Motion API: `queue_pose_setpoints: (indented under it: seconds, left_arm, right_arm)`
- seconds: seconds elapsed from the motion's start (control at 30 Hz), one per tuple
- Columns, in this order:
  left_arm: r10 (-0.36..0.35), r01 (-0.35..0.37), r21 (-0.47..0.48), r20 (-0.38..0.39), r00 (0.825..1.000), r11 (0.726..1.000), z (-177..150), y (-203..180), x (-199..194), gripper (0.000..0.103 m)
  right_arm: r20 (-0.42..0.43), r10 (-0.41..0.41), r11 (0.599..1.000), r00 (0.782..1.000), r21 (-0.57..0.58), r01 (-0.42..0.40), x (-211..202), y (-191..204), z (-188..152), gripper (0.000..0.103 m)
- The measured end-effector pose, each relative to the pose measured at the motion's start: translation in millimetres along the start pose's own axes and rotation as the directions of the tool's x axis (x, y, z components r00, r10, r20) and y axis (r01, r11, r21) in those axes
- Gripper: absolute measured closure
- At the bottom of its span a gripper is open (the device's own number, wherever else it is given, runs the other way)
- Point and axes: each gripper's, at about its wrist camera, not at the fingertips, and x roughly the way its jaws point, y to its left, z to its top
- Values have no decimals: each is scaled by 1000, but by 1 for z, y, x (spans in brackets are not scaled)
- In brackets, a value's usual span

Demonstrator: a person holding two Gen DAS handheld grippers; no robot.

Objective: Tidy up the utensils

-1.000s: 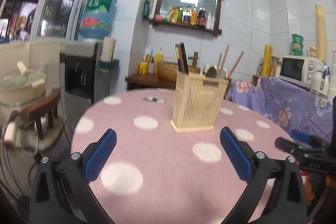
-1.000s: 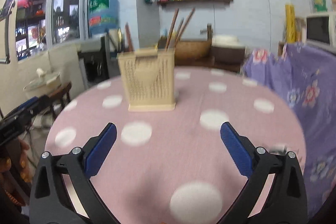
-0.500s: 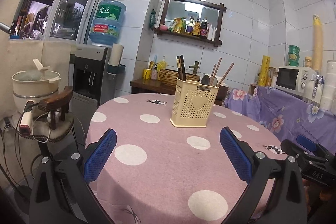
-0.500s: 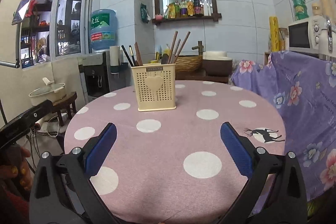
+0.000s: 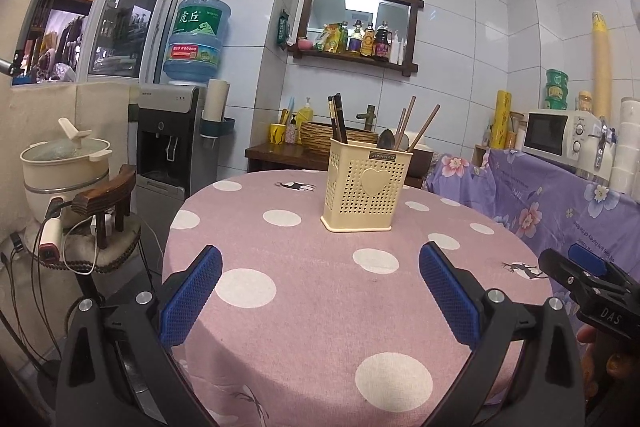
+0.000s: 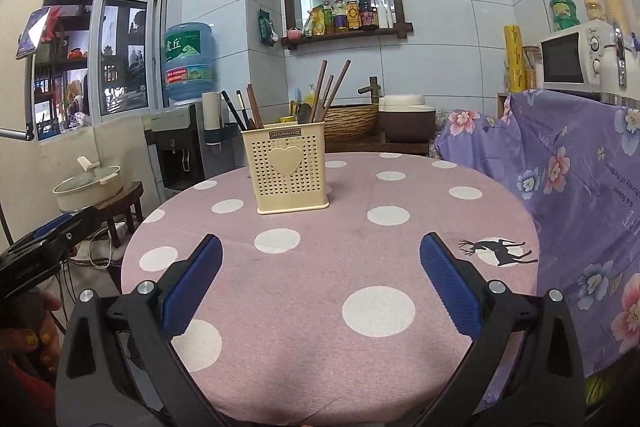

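A cream perforated utensil holder point(image 5: 366, 187) point(image 6: 291, 167) with a heart on its front stands upright on the round pink polka-dot table point(image 5: 320, 307) point(image 6: 320, 287). Dark chopsticks point(image 5: 337, 119) point(image 6: 244, 111) fill its left side; brown chopsticks point(image 5: 420, 125) point(image 6: 328, 89) and a spoon point(image 5: 386, 139) lean in its right side. My left gripper point(image 5: 320, 291) hangs open over the table's near edge, well short of the holder, nothing between its fingers. My right gripper point(image 6: 320, 283) is likewise open with nothing in it, and also shows at the right edge of the left wrist view point(image 5: 588, 279).
A water dispenser point(image 5: 172, 143) and a stool with a lidded pot point(image 5: 64, 167) stand to the left. A counter draped in purple floral cloth point(image 6: 580, 167) carries a microwave point(image 6: 576, 59) on the right. A wooden side table with a wicker basket point(image 5: 336, 137) is behind.
Both grippers have pulled back and risen from the holder, which now looks smaller and farther off. Both stayed open.
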Motion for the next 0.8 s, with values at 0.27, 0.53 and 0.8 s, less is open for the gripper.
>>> queue_pose_setpoints:
  seconds: [0.27, 0.53, 0.8]
  left_arm:
    - [0, 0, 5, -7, 1000, 1000, 0, -1, 0, 5]
    - [22, -22, 32, 1, 1000, 999, 1, -5, -2, 5]
    - [18, -17, 46, -7, 1000, 999, 1, -7, -2, 5]
  right_arm:
    - [-6, -4, 1000, 1000, -5, 4, 1, 1, -2, 5]
    - [-7, -3, 1000, 1000, -6, 3, 1, 0, -2, 5]
    - [-12, -3, 1000, 1000, 2, 3, 2, -1, -3, 5]
